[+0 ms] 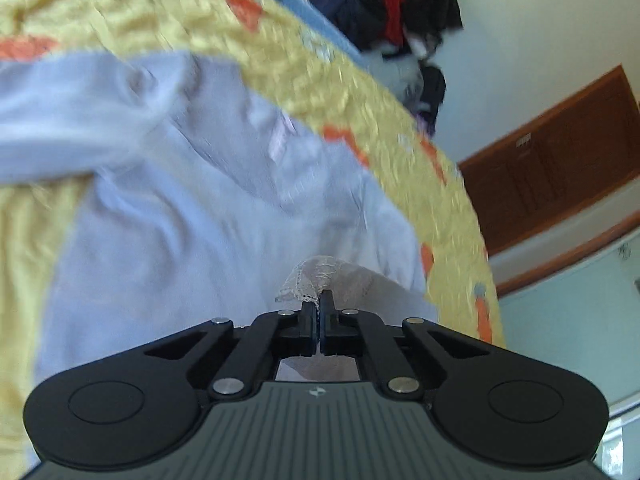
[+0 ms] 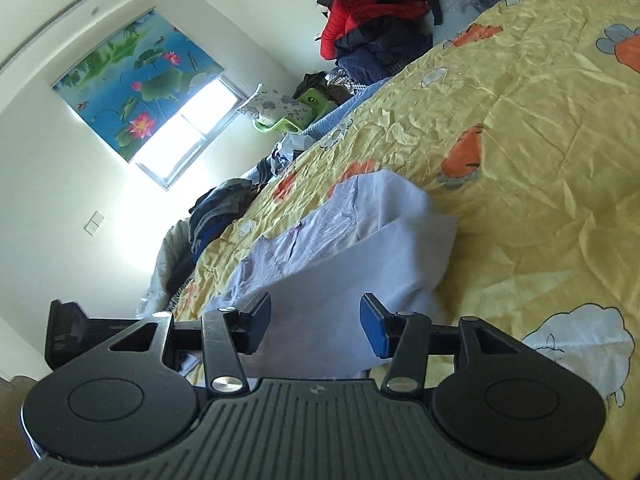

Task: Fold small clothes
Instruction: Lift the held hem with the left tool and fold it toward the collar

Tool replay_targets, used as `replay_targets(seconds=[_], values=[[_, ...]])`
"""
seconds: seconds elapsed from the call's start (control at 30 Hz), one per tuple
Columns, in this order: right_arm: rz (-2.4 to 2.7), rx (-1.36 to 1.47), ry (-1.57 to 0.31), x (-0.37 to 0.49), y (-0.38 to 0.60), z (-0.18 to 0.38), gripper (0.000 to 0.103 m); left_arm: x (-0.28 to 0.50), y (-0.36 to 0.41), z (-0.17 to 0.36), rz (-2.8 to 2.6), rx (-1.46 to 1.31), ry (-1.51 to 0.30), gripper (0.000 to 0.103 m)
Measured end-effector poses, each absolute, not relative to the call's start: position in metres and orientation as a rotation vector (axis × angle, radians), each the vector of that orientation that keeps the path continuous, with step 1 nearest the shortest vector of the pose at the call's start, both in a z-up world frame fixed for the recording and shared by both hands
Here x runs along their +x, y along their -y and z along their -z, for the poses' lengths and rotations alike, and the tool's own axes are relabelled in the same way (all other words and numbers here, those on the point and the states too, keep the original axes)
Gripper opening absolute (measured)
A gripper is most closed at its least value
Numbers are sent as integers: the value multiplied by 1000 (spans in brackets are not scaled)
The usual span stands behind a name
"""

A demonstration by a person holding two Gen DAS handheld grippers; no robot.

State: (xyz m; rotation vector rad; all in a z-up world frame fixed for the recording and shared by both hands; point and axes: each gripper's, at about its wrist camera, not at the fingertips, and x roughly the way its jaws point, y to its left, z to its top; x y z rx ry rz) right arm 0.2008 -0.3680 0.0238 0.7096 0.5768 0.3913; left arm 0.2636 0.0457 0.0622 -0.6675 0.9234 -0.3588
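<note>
A pale lilac garment (image 1: 200, 208) lies crumpled on a yellow bedspread (image 1: 340, 80) printed with orange and white figures. My left gripper (image 1: 319, 300) is shut on the garment's white lace edge (image 1: 308, 276), which sticks up above the closed fingertips. The left wrist view is blurred. In the right wrist view, which is rolled sideways, the same garment (image 2: 360, 248) lies partly folded on the bedspread (image 2: 540, 160), one flap raised towards the camera. My right gripper (image 2: 315, 312) is open, its blue pads (image 2: 374, 332) apart, with cloth showing in the gap but not pinched.
A heap of dark and red clothes (image 2: 372, 20) sits at the far end of the bed, also seen as a clothes heap (image 1: 380, 4). More dark clothes (image 2: 224, 204) and a green object (image 2: 296, 116) lie along the bed's window side. A brown door (image 1: 560, 160) is beyond the bed.
</note>
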Motion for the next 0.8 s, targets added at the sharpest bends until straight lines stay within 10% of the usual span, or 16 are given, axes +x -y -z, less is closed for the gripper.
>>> replay_targets(seconds=[0.8], values=[[-508, 900, -667, 285, 345, -19, 71, 177, -169, -70, 60, -697, -855, 1]])
